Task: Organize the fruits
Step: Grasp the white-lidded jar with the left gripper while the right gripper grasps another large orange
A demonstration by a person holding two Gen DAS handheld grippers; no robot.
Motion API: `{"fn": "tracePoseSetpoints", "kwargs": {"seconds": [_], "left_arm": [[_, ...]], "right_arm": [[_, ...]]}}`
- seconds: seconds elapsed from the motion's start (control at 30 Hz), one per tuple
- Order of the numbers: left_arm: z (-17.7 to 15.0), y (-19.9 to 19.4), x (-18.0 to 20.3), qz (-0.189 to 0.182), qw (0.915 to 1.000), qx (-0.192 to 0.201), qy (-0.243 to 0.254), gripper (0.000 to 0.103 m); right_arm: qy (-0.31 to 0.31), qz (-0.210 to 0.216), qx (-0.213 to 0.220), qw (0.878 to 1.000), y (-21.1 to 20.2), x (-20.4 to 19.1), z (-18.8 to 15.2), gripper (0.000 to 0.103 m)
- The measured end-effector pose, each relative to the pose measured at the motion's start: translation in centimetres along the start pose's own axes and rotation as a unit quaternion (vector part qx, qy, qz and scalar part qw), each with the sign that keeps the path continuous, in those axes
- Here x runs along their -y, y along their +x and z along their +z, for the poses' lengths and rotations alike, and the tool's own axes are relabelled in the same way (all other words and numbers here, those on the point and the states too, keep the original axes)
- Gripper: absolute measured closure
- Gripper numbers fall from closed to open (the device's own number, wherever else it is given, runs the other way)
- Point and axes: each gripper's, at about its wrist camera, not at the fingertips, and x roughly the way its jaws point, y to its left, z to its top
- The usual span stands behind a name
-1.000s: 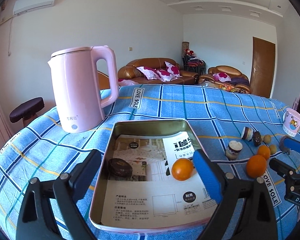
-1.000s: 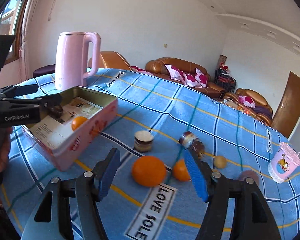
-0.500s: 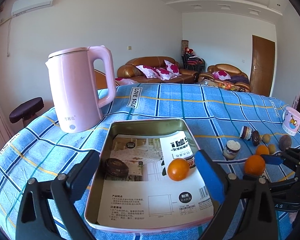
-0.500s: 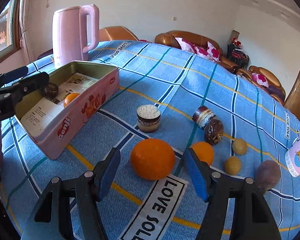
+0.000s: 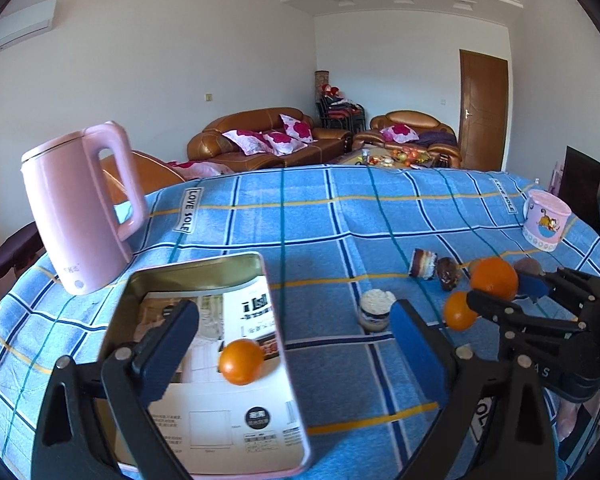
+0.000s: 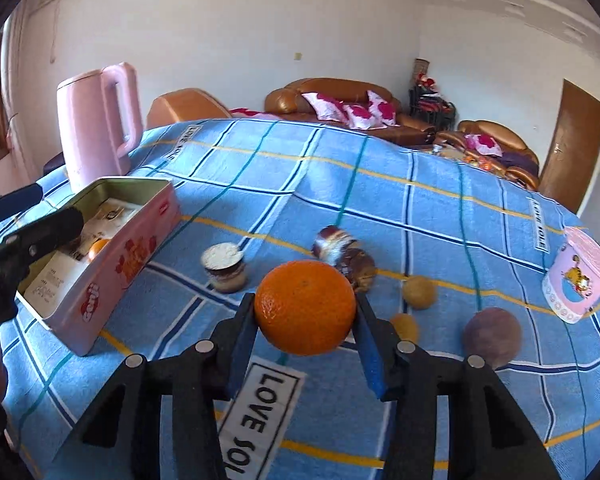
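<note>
The right gripper (image 6: 305, 312) was clamped on a large orange (image 6: 305, 307), both blue pads pressed against its sides, and the fruit was held clear above the blue checked tablecloth (image 6: 380, 200). In the left wrist view the same orange (image 5: 494, 279) sat raised between the fingers, above a smaller orange (image 5: 458, 311) lying on the cloth. The left gripper (image 5: 294, 344) stood with its jaws wide apart and nothing between them, poised over the near end of the pink tin (image 6: 112, 268). Inside the tin (image 5: 260, 264), one orange (image 5: 241, 361) rested on a printed paper sheet (image 5: 220, 420). On the cloth near the held fruit lay a small jar (image 6: 224, 266), a tipped jar (image 6: 332, 242), a dark fruit (image 6: 492, 336) and a small yellow-brown fruit (image 6: 419, 291). A pink kettle (image 6: 96, 128) stood behind the tin, and a pink cartoon cup (image 6: 578, 280) was well apart to the right.
</note>
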Motion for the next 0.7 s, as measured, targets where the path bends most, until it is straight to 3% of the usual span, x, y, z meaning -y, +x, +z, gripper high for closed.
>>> {"fn": "tracePoseSetpoints", "kwargs": {"seconds": [0.13, 0.3, 0.4, 0.5, 0.63, 0.7], "left_arm": [[0.3, 2.4, 3.0, -0.023, 0.9990, -0.035, 0.017, 0.014], [0.4, 5.1, 6.0, -0.019, 0.9965, -0.068, 0.044, 0.024], [0.6, 7.1, 6.4, -0.014, 0.9940, -0.101, 0.041, 0.036], [0.6, 8.9, 6.5, -0.015, 0.9902, -0.135, 0.034, 0.037], [0.3, 10.2, 6.7, -0.021, 0.9875, -0.154, 0.028, 0.048], [0.2, 10.7, 6.6, -0.026, 0.9861, -0.162, 0.023, 0.066]], "right_arm": [[0.026, -0.032, -0.004, 0.999, 0.4, 2.2, -0.2, 0.055], [0.057, -0.029, 0.006, 0.998, -0.1, 4.3, -0.3, 0.055], [0.071, -0.019, 0.009, 0.997, -0.2, 4.8, -0.3, 0.055], [0.071, -0.015, 0.011, 0.997, -0.2, 4.7, -0.3, 0.054], [0.063, -0.014, 0.015, 0.998, -0.5, 4.4, -0.4, 0.054], [0.060, -0.012, 0.014, 0.998, -0.5, 4.3, -0.4, 0.054]]}}
